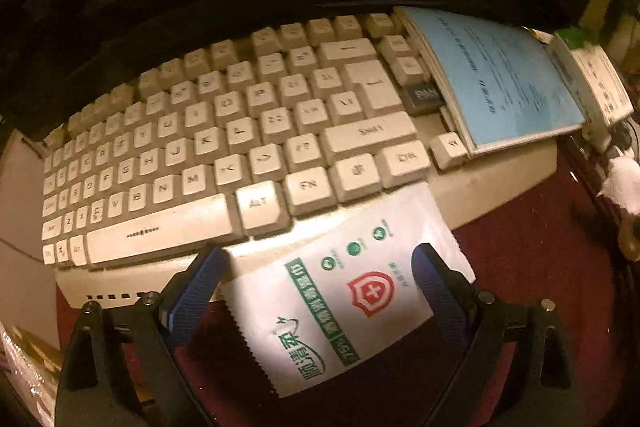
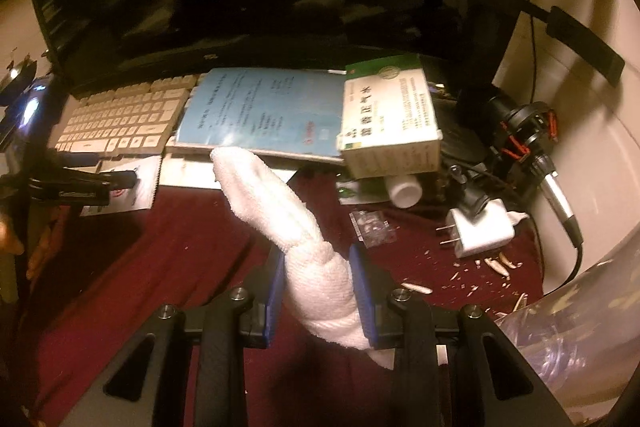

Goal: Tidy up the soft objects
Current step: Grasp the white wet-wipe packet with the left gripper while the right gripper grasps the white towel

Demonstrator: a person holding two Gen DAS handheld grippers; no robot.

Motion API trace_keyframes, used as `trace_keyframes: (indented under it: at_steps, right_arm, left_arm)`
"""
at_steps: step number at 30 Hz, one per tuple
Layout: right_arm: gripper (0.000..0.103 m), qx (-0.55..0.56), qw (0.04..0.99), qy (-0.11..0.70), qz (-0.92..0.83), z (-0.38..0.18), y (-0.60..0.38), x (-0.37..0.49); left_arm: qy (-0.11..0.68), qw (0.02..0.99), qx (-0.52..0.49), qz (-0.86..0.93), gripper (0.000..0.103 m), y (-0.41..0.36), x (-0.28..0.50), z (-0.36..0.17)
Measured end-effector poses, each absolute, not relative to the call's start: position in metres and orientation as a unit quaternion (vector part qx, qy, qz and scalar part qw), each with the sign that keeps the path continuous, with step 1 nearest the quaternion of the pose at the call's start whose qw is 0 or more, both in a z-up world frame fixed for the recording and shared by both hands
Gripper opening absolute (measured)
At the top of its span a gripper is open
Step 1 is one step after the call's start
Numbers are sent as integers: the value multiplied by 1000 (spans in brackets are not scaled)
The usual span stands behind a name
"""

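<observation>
Cluttered desk under dim, warm yellowish light.

Work surface covered in dark red cloth (image 2: 168, 243). At the back, a black monitor (image 2: 224, 7), screen dark, with a cream keyboard (image 1: 224, 147) at its foot. A blue-covered booklet (image 2: 264, 107) lies over the keyboard's right end, a green-and-white medicine box (image 2: 388, 119) against its right edge. Near the box: a small white bottle (image 2: 406, 189), a white plug adapter (image 2: 478, 229), a black-and-red device with cables (image 2: 524, 135), a small clear packet (image 2: 372, 225). Pale husk-like scraps (image 2: 496, 265) are scattered on the cloth. A curved white wall or panel (image 2: 580, 99) rises at right, crinkled clear plastic (image 2: 568, 331) below it.
</observation>
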State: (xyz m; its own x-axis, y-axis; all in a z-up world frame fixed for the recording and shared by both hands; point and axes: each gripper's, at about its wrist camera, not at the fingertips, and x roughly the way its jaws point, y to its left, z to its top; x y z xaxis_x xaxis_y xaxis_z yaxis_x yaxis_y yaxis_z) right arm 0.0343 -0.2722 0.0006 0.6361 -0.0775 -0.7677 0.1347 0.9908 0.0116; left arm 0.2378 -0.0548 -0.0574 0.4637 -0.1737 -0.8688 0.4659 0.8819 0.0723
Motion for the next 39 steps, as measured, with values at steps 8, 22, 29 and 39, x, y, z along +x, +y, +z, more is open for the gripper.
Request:
trace_keyframes:
  at_steps: [8,22,29,39]
  right_arm:
    - [35,34,903,425,-44,-4,-263,36]
    - [36,43,905,421,-37,-5,-260,34]
    - [36,48,906,419,-34,-5,-262,34]
    - [38,52,907,418,-29,-5,-259,35]
  left_arm:
    - [486,806,219,-258,92,-88,198,-69]
    - [342,839,392,-162,94,-127,159,-77]
    - [470,843,195,-172,103,-68,203,-68]
    - [528,829,101,-151,103,-53,237,-70]
